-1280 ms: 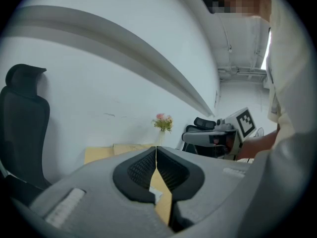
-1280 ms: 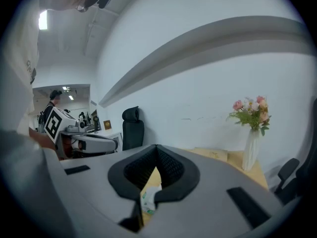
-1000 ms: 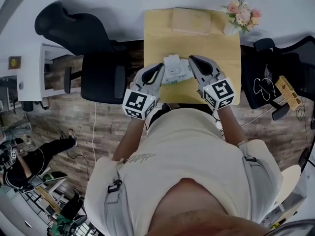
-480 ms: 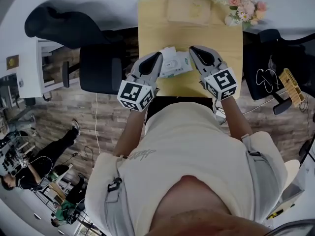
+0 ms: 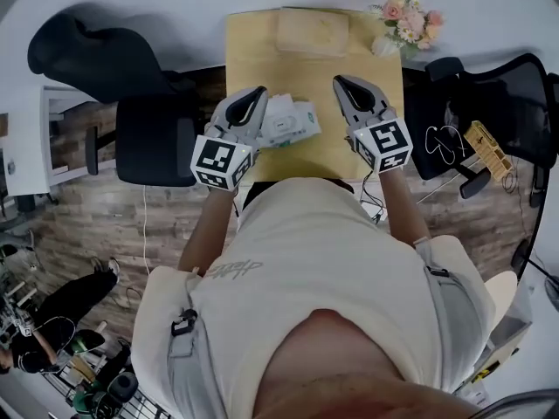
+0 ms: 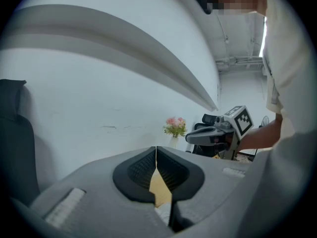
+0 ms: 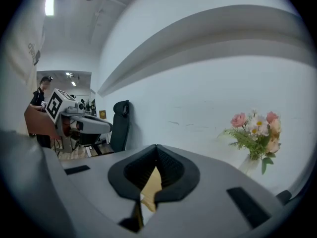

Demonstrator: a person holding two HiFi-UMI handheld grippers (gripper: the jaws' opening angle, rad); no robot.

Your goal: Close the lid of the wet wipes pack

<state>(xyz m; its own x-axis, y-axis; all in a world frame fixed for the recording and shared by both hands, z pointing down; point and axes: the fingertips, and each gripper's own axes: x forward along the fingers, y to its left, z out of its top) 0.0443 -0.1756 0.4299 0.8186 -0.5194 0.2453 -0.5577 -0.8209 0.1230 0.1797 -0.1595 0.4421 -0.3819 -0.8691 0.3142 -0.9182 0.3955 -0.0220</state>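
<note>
Wet wipes pack (image 5: 288,120): one, lying on the wooden table (image 5: 253,55), between the two grippers, its left end just beside the left gripper (image 5: 253,94).
Long axis: roughly left to right in the head view, slightly skewed to the table edge.
Lid: too small to tell.
Left gripper: jaws shut, pads touching, nothing held.
Right gripper (image 5: 342,84): jaws together, empty, apart from the pack.
Head view only: whole pack; one tan box (image 5: 313,31); two black office chairs (image 5: 157,138), (image 5: 472,120).
Gripper views only: pad contact.
All views: one bunch of flowers (image 5: 403,23).
</note>
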